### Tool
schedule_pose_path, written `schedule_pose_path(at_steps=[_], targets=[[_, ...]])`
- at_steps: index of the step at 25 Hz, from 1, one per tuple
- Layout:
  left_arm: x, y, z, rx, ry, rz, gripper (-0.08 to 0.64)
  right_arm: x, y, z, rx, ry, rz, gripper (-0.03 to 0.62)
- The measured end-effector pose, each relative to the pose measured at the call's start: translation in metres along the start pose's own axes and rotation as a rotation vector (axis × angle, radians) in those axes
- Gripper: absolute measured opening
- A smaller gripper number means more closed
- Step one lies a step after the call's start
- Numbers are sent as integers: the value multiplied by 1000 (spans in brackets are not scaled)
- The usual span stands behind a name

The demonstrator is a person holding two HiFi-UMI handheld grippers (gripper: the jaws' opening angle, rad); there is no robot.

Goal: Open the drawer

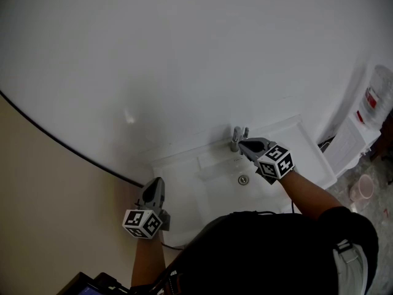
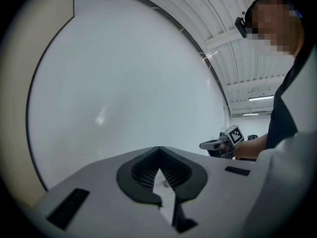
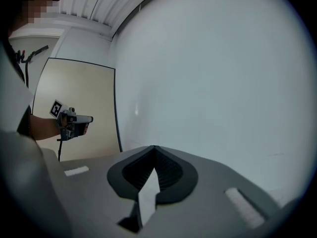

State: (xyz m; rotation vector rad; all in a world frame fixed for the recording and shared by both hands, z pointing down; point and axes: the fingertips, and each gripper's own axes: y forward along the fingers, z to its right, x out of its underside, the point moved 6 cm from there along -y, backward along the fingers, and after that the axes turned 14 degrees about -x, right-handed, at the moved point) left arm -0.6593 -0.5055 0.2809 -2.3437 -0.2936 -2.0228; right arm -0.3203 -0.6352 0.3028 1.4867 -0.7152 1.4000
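No drawer shows in any view. In the head view my right gripper [image 1: 241, 144] hangs over a white sink [image 1: 178, 168], its tips just beside the metal tap [image 1: 236, 136]; whether they touch I cannot tell. Its jaws are shut with nothing between them [image 3: 154, 148]. My left gripper [image 1: 156, 182] is held level at the sink's left edge, pointing at the white wall [image 1: 184, 60], jaws meeting at the tip and empty [image 2: 158, 149]. Each gripper view shows the other gripper: the right gripper [image 2: 204, 145] and the left gripper [image 3: 90, 118].
The sink's drain [image 1: 244, 179] lies below the tap. A beige panel [image 1: 49, 183] with a black edge runs along the left. At the right stand a water jug [image 1: 376, 100], papers [image 1: 347, 143] and a pink cup [image 1: 362, 188] on the floor.
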Motion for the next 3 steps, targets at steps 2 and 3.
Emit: schedule_pose_path(at_steps=[2,3], targets=[[1,-1,-1,0,2,1,-5,1,0,0,1,-2,1,-2],[1,-1,-1,0,3,1,-5,1,1,-1,2,-3,1,-2]])
